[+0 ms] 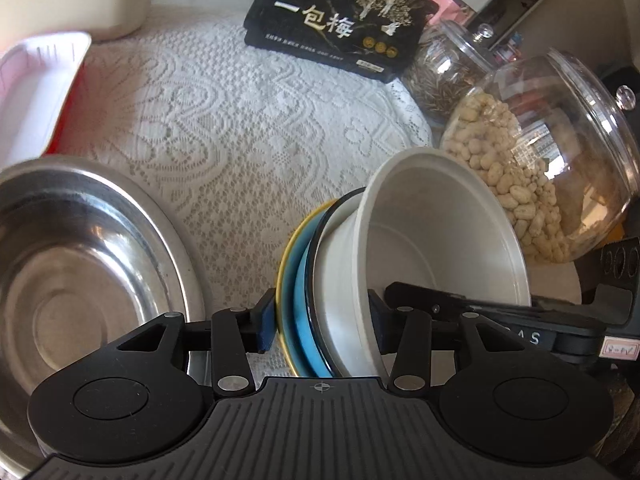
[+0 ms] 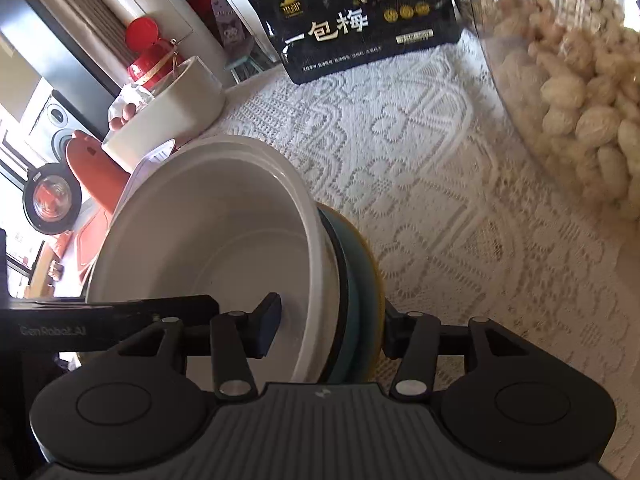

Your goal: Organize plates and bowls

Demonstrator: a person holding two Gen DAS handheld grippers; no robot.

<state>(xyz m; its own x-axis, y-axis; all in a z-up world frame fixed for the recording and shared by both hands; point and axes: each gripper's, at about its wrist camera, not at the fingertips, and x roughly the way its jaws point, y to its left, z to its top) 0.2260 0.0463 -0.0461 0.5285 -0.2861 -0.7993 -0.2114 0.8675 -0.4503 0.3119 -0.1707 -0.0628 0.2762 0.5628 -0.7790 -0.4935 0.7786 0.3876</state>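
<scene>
Together both grippers clamp one tilted stack at lower centre: white plastic bowl [image 1: 420, 248] nested in blue and yellow plates [image 1: 298, 296]. Left gripper [image 1: 322, 326] and right gripper [image 2: 328, 330] each pinch it. Steel basin [image 1: 80, 256] sits left; glass peanut jar [image 1: 540, 168] crowds right; black packet [image 1: 340, 16] lies beyond on the lace cloth [image 1: 240, 120].

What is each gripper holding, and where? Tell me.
Both the left gripper and the right gripper straddle the tilted stack of bowls at its rim; whether either actually clamps it cannot be told.

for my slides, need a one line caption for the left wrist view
Left hand-held gripper clamps nested white, blue and yellow bowls beside a steel basin.
</scene>
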